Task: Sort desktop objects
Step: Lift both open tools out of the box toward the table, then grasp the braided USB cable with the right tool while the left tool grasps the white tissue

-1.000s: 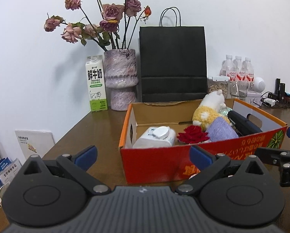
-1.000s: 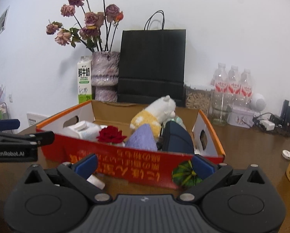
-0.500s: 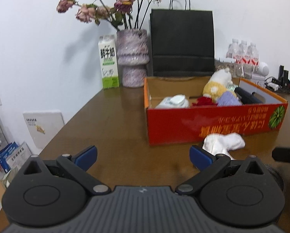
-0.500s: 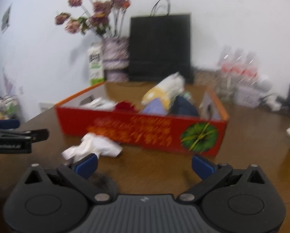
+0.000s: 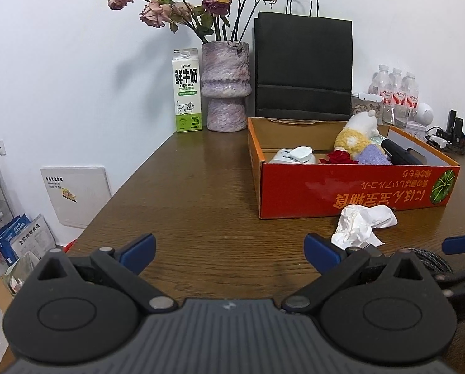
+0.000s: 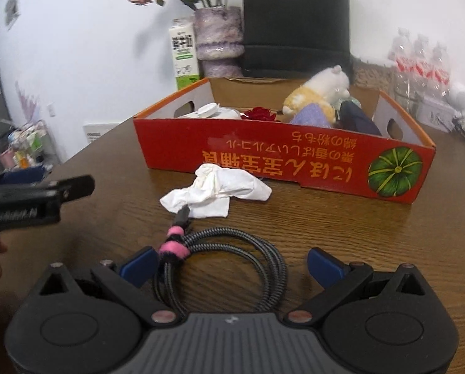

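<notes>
Cable (image 6: 229, 268), coiled and banded pink, lies on the table's near edge between the right gripper's (image 6: 229, 265) spread jaws, light and floppy, best pinched at the band; the left gripper (image 5: 229, 249) gapes empty.

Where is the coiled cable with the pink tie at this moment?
In the right wrist view the coiled cable lies on the table between the open right gripper fingers, just in front of the crumpled tissue.

One box (image 5: 350, 190), one tissue (image 6: 216, 191), one cable (image 6: 232, 268), three bottles (image 5: 394, 93).
</notes>
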Available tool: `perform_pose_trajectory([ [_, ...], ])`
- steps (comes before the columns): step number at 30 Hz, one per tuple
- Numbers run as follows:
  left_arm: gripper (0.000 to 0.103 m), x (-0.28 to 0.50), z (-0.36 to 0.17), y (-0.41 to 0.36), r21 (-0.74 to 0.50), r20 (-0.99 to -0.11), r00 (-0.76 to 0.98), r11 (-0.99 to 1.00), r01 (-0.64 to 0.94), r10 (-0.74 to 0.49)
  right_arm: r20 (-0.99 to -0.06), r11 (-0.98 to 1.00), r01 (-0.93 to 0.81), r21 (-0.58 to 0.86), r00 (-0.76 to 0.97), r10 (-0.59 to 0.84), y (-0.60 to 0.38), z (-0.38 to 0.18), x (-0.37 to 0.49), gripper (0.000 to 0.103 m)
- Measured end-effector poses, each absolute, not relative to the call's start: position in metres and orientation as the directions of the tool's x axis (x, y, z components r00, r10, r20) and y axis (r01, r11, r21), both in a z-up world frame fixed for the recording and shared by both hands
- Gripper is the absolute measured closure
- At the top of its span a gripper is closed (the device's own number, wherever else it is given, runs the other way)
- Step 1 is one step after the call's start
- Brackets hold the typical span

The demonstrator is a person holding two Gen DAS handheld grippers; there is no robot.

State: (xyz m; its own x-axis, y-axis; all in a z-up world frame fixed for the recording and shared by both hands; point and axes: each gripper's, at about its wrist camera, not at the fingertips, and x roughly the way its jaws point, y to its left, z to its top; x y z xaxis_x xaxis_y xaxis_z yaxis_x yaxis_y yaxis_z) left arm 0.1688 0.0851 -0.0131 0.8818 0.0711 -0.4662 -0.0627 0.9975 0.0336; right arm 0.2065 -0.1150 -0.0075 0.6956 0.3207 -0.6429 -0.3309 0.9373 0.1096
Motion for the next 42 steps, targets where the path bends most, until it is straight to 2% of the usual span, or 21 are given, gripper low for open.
perform_pose_trajectory([
  [9, 0.000, 0.167, -0.013, 0.088, 0.009, -0.462, 0.886, 0.999, -0.037, 0.037, -0.688, 0.958, -0.283, 0.038, 0.688, 0.230, -0.095, -0.016, 0.217, 0.000],
  [15, 0.000, 0.165, -0.014, 0.087, 0.003, -0.460, 0.888, 1.000, -0.026, 0.025, -0.670, 0.956, -0.292, 0.019, 0.706, 0.229, -0.096, -0.019, 0.207, 0.001],
  [18, 0.000, 0.164, -0.013, 0.087, 0.003, -0.459, 0.888, 1.000, -0.025, 0.024, -0.659, 0.955, -0.296, 0.020, 0.714, 0.235, -0.100, -0.018, 0.204, 0.008],
  [29, 0.000, 0.163, -0.012, 0.077, 0.006, -0.468, 0.883, 1.000, -0.020, 0.020, -0.627, 0.940, -0.332, 0.072, 0.718, 0.302, -0.120, -0.012, 0.199, 0.014],
  [42, 0.000, 0.187, -0.006, 0.029, 0.023, -0.503, 0.863, 0.998, 0.065, -0.044, -0.564, 0.960, -0.277, 0.047, 0.785, 0.254, -0.164, -0.003, 0.206, 0.014],
])
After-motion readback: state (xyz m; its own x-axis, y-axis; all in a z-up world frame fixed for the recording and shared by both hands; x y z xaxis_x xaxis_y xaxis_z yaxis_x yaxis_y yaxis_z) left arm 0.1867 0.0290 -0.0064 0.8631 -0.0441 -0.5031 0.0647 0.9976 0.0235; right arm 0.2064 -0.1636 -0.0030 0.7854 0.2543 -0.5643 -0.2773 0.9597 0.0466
